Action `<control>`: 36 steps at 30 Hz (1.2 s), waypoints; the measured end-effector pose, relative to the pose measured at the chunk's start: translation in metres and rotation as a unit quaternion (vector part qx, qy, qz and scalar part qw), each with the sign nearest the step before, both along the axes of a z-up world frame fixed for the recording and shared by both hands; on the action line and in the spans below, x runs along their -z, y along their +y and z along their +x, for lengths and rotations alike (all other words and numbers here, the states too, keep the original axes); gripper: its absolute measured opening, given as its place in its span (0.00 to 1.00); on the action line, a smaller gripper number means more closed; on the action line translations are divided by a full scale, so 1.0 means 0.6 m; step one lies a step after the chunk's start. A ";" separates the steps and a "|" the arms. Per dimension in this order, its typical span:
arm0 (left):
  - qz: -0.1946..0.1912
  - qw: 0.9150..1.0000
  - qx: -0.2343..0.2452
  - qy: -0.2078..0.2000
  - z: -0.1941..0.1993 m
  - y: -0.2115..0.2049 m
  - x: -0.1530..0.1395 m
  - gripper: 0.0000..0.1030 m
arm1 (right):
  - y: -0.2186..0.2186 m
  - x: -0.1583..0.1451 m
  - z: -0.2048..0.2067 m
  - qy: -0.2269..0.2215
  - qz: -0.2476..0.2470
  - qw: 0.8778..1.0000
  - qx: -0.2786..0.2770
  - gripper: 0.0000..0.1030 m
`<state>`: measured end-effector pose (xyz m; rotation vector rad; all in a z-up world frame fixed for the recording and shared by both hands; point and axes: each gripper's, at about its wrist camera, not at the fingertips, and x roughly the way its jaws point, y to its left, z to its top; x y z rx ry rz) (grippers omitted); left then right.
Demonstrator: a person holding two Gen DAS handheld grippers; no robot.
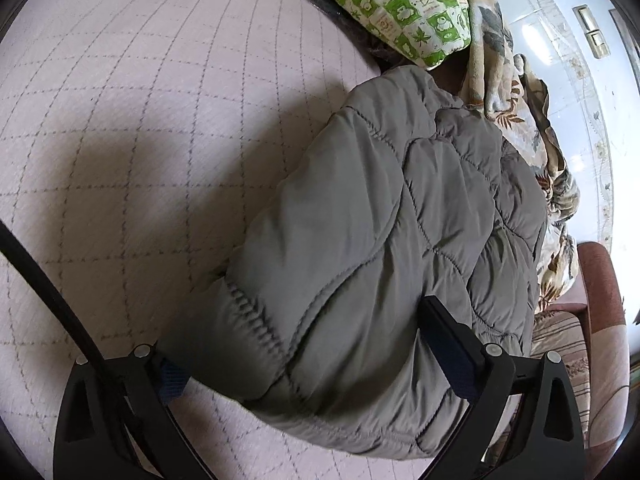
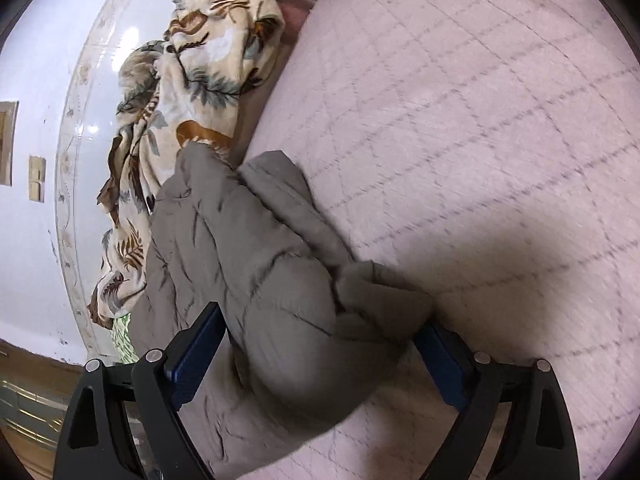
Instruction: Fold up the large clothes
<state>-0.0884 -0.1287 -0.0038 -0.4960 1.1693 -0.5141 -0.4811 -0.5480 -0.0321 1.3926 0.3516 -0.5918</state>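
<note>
A grey quilted puffer jacket (image 1: 360, 240) lies bunched on a pale pink quilted mattress (image 1: 120, 140). In the left wrist view my left gripper (image 1: 308, 344) is wide open, its jaws on either side of a thick fold of the jacket; the left finger is mostly hidden under the fabric. In the right wrist view the same jacket (image 2: 248, 264) lies between the wide-open jaws of my right gripper (image 2: 320, 328), one bulging fold filling the gap. Whether the pads press the fabric I cannot tell.
A leaf-print beige blanket (image 2: 192, 92) is heaped along the mattress edge by the white wall (image 2: 36, 40). A green-and-white patterned pillow (image 1: 392, 4) lies beyond the jacket. A striped cushion (image 1: 560, 344) lies at the right. Bare mattress (image 2: 480, 120) spreads to the right.
</note>
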 end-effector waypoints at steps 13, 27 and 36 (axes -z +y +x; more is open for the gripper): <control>0.190 0.952 0.049 -0.233 -0.066 -0.071 -0.093 0.45 | 0.072 -0.119 0.085 0.204 -0.282 0.932 -0.100 0.37; 0.231 0.907 0.059 -0.346 -0.154 -0.056 -0.183 0.43 | 0.154 -0.214 0.055 0.234 -0.412 0.873 -0.114 0.33; 0.207 0.913 0.056 -0.348 -0.236 0.031 -0.210 0.43 | 0.234 -0.259 -0.044 0.189 -0.434 0.873 -0.119 0.33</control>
